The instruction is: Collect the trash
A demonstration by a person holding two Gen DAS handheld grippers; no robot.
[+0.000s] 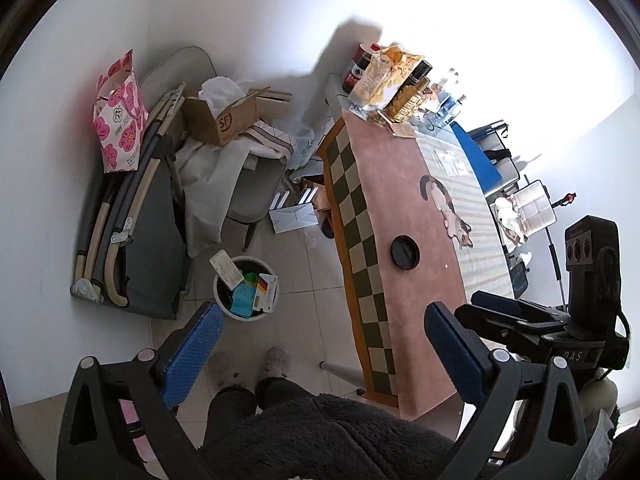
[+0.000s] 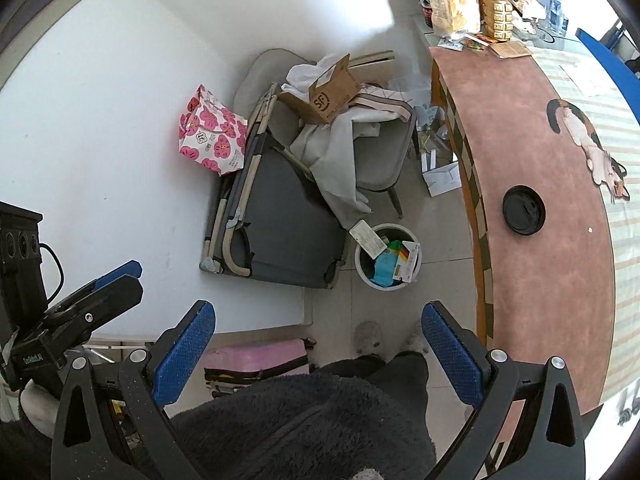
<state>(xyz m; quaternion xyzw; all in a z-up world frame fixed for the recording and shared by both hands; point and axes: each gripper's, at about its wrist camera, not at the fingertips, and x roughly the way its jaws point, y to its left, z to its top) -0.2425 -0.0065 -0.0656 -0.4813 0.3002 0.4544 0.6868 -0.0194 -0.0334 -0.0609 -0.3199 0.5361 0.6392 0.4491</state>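
Blue textured pads line both sets of jaws, and both stand spread wide with nothing between them. The left gripper (image 1: 320, 348) hangs above the floor, its gap framing the person's dark fleecy top (image 1: 320, 436) and grey slippers (image 1: 278, 362) on pale tiles. The right gripper (image 2: 318, 342) is likewise released and empty, held over the same fleece and slippers; in the left wrist view it shows just beyond the left gripper's right finger, over the near end of the desk (image 1: 404, 200).

Ahead of the left jaws, just past the left pad, stands a white waste bin (image 1: 246, 290) on the floor, already holding cartons and wrappers in green, teal and white, with one flat white packet leaning on its rim. From the right wrist the same bin lies ahead between the jaws. Further ahead and to the right of both jaws, a black round lid (image 1: 405, 252) rests on the pink cloth of the desk, beside a cat picture. At the desk's far end stand snack bags and bottles (image 1: 394, 80).

Beyond the bin, a folded grey cot (image 2: 276, 224) lies on the floor, with a pink flowered paper bag (image 2: 212, 136) against the wall and a chair piled with cloth and a cardboard box (image 2: 328, 96).
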